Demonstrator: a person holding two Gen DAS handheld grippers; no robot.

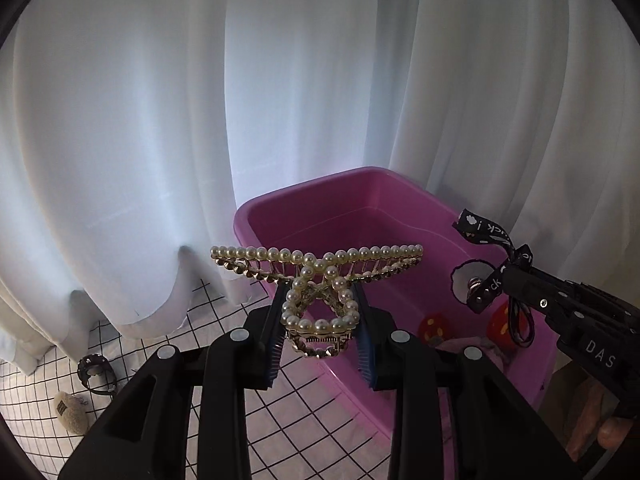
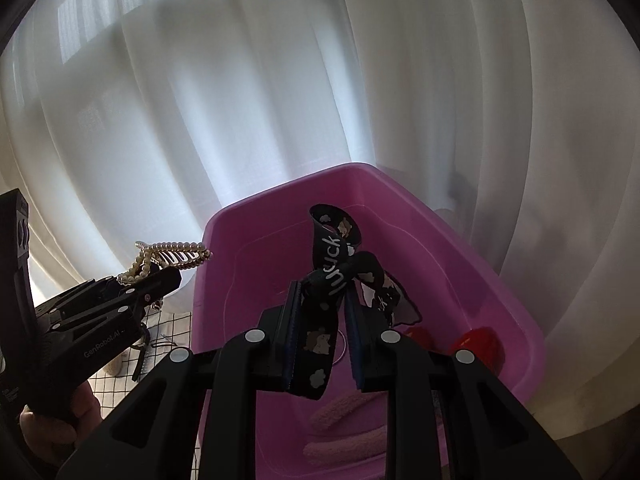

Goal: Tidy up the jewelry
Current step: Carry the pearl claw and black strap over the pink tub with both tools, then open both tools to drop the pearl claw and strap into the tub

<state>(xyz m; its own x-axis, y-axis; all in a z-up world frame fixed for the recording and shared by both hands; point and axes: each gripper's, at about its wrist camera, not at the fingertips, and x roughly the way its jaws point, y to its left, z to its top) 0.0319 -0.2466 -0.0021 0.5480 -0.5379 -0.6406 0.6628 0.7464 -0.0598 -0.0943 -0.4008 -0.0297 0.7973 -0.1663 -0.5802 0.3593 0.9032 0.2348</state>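
Left tongs: tilted downward, jaws clamped on a pearl-and-gold claw clip.
Right tongs: tilted downward, jaws clamped on a black printed ribbon bow.
Left hand: wrapped around the handle.

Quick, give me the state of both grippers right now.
Left gripper: shut on the pearl hair claw.
Right gripper: shut on the black printed ribbon bow, above the pink tub.

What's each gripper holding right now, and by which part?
Left gripper: gold pearl-studded claw hair clip, held by its looped handle end. Right gripper: black printed ribbon bow, held by its tail.
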